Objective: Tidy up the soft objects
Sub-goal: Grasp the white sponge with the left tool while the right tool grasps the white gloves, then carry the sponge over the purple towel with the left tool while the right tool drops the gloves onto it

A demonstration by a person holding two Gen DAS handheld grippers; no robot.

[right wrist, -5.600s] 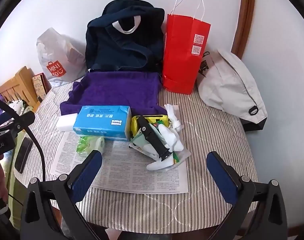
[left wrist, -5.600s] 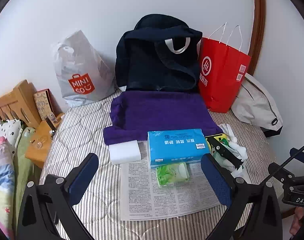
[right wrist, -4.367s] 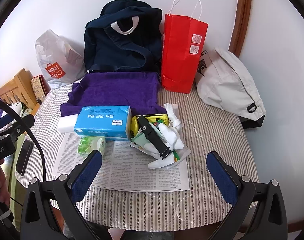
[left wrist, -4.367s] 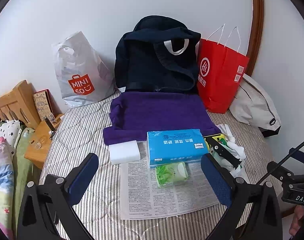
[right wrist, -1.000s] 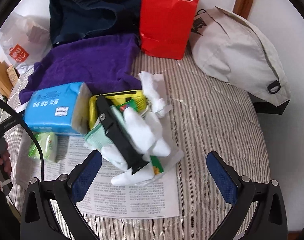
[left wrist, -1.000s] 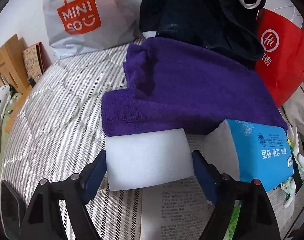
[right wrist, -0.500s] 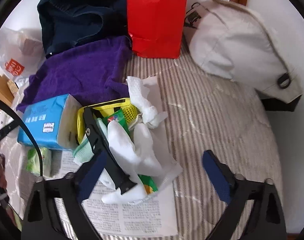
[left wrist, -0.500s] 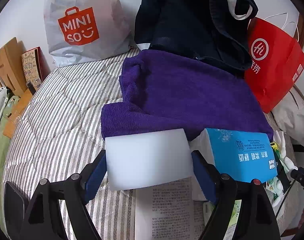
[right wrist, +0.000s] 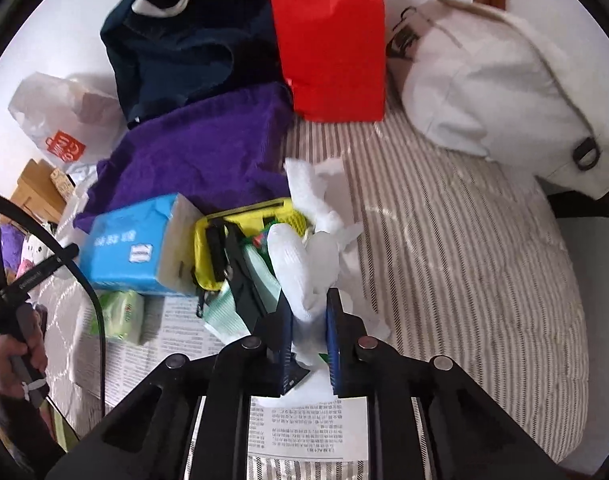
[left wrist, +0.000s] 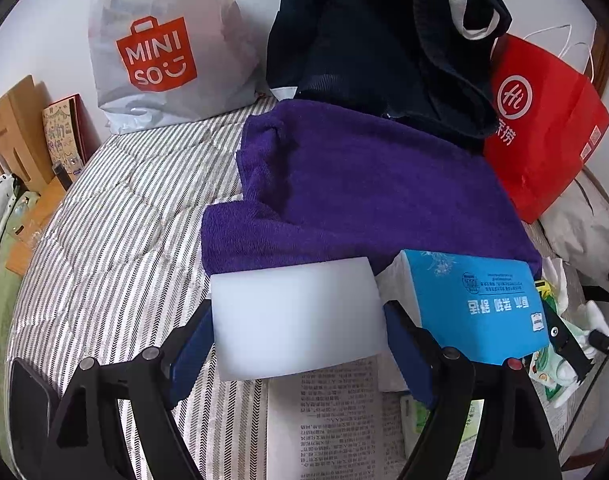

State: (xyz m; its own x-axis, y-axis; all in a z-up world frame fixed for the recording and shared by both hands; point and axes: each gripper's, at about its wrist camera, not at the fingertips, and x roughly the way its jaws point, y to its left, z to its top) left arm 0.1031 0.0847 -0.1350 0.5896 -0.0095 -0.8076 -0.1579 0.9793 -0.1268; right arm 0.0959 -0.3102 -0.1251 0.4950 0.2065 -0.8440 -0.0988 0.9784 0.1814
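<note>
Currently I have both first grasps made: my left gripper is clamped on the white sponge block above the newspaper, and my right gripper pinches a white sock. Beyond them, the blue tissue pack and purple towel lie unsorted, so I judge most work remains.

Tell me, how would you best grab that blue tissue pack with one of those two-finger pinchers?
My guess: take the blue tissue pack across its narrow width, one finger on each long side, coming down from above. It lies flat on the newspaper, with the purple towel behind it and the yellow basket against one end, so the top is freest.
</note>
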